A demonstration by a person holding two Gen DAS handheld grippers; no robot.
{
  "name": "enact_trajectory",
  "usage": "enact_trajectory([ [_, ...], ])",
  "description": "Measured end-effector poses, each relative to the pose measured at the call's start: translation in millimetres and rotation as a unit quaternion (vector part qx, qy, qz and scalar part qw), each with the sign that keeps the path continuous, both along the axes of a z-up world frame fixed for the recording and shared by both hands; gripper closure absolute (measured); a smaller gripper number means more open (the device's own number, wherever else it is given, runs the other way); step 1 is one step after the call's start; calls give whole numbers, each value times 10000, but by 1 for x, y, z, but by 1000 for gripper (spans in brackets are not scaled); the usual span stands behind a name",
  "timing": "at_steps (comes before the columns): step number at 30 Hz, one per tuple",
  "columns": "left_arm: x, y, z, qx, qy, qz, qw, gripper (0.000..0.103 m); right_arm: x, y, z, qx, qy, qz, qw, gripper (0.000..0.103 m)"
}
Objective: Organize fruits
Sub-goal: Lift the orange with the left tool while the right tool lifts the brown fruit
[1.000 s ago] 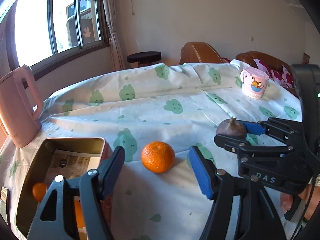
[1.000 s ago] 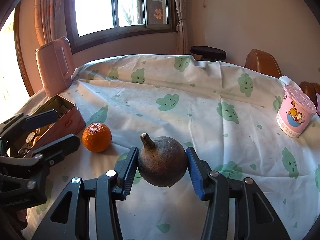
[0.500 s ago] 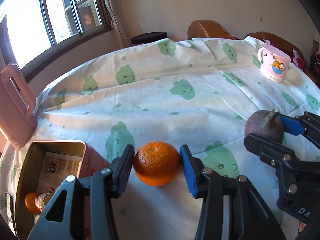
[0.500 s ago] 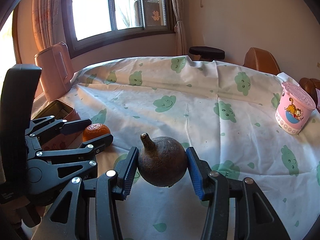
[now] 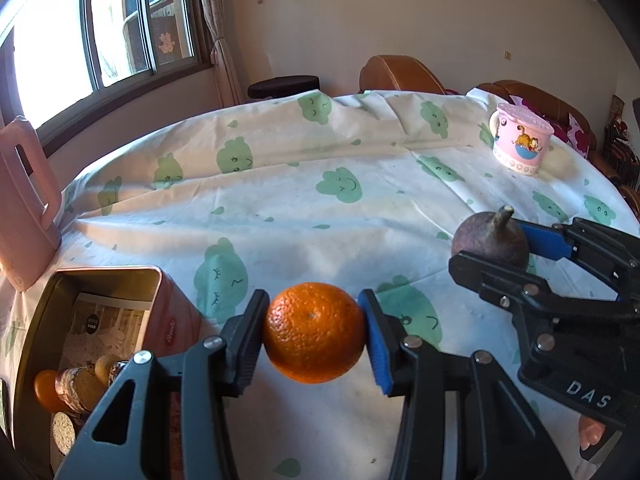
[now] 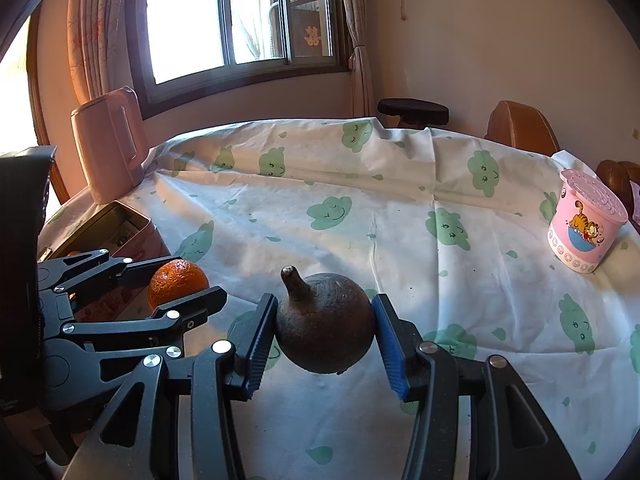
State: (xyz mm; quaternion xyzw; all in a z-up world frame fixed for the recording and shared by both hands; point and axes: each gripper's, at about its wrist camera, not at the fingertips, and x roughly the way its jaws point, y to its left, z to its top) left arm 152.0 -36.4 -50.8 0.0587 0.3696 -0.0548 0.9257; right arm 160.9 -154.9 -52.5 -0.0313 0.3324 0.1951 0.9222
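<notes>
My left gripper (image 5: pixel 314 334) is shut on an orange tangerine (image 5: pixel 314 332) and holds it just above the tablecloth, right of an open metal tin (image 5: pixel 154 276). The tangerine (image 6: pixel 178 282) and the left gripper (image 6: pixel 180 284) also show in the right wrist view. My right gripper (image 6: pixel 324 334) is shut on a dark brown round fruit with a stem (image 6: pixel 324 324), held above the cloth. That fruit (image 5: pixel 490 240) shows at the right in the left wrist view. The tin holds another small orange fruit (image 5: pixel 44 390) and some round items.
A pink kettle (image 6: pixel 110 142) stands behind the tin (image 6: pixel 120 220) at the table's left edge. A pink cartoon mug (image 6: pixel 584 228) stands at the far right. A white cloth (image 5: pixel 320 208) with green clouds covers the round table. Chairs stand behind.
My left gripper moved forward around the tangerine, shut on it and lifted it slightly. The right gripper has kept hold of the brown fruit, nearly still.
</notes>
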Motion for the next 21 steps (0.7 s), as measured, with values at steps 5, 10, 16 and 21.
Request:
enact_trajectory([
  [5,-8,6,8,-155,-274,24,9995,55,-4,0,3,54,-146,49,9999,52],
  [10,-14,10,13,-257,-483,56,9985,55,-10,0,7,80,-319,113,9994,52],
  [16,-19,11,16,-261,-664,89,9974,55,-16,0,11,117,-496,131,9986,52],
  [21,-25,11,20,-251,-826,86,9962,55,-20,-1,14,133,-642,144,9977,52],
])
